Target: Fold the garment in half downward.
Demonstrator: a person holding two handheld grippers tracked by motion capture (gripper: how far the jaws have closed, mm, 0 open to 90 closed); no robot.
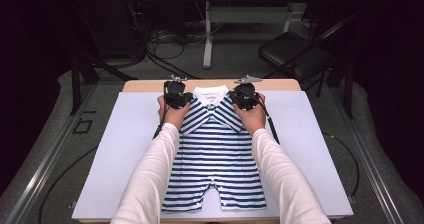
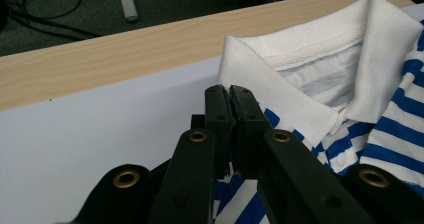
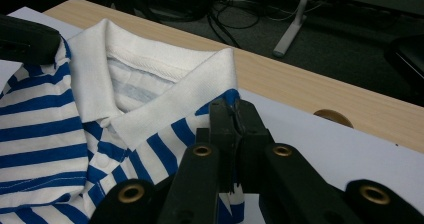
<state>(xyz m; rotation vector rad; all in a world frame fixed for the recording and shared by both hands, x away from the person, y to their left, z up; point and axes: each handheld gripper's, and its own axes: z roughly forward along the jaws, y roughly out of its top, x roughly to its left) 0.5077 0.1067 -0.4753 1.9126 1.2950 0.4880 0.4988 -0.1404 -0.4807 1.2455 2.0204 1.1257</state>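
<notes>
From the high view, a blue-and-white striped romper (image 1: 216, 154) lies flat on the pale mat (image 1: 120, 149) covering the bench (image 1: 145, 85), its white collar (image 1: 210, 92) at the far end, with the left gripper (image 1: 176, 98) and right gripper (image 1: 243, 97) at either shoulder just beside that collar and a dark chair (image 1: 295, 54) on the floor beyond. In the left gripper view the jaws are pinched together on the striped shoulder fabric just beside the collar (image 2: 300, 104). In the right gripper view the jaws are likewise clamped on the shoulder edge beside the collar (image 3: 165, 96), with cables (image 3: 240, 14) on the floor past the bench edge.
</notes>
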